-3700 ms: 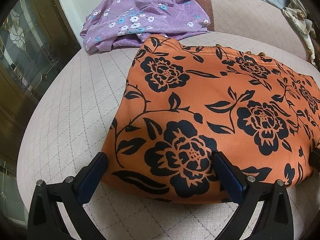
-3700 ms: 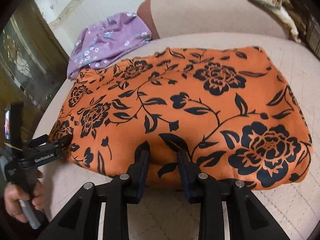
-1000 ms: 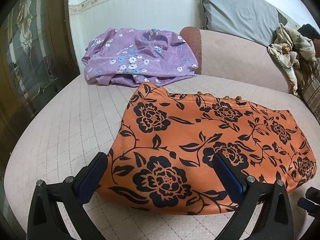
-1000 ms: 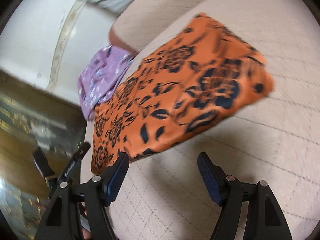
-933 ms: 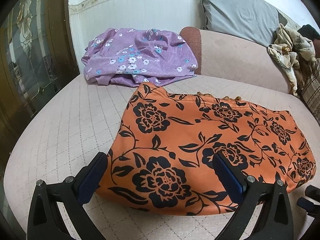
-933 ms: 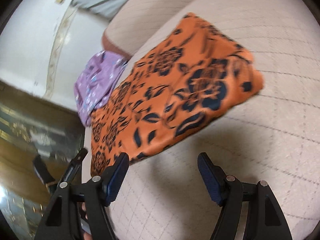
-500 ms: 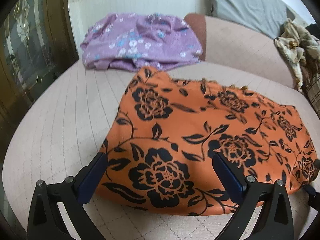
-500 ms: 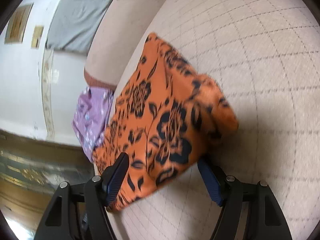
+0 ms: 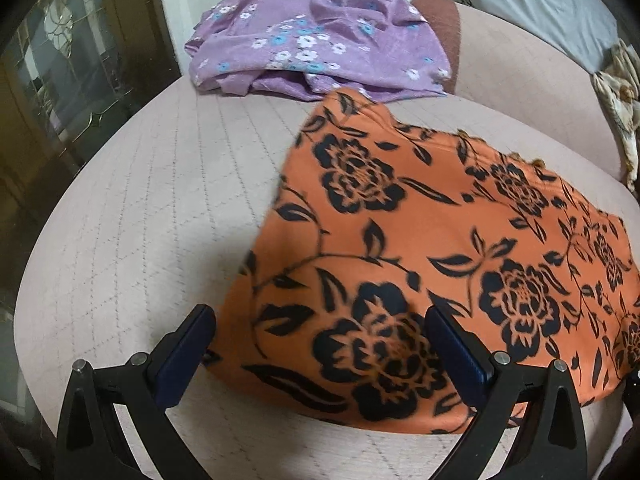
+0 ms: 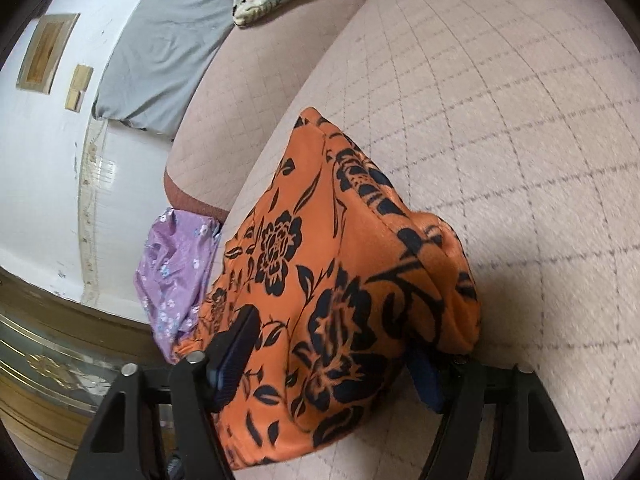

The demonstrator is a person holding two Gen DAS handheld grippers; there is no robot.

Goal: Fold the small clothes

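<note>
Left wrist view, hidden: near-right corner of orange cloth (image 9: 432,240) runs behind the claw's right finger and off the frame edge; print is blurred at the near edge.
Right wrist view, hidden: right pad sits under a bulging fold of the cloth (image 10: 344,280), only a dark blue sliver shows; whether it presses the fabric I can't tell. Far side of the cloth is out of sight behind its own hump.
Left claw (image 9: 320,348): fingers wide apart, low over the near-left corner of the cloth, nothing pinched.
Right claw (image 10: 332,364): has just been closing, cloth's end between the fingers; left pad lies against the fabric, full clamp not clear.
Cloth, look: orange w/ black flowers and leaves, folded to a rough rectangle, flat on left, right end bunched and lifted.
Cloth, place: on pinkish quilted sofa seat (image 9: 140,208), near front edge.
Other: purple flowered garment (image 9: 316,40) heaped behind it, just apart; grey pillow (image 10: 160,52) on sofa back.
</note>
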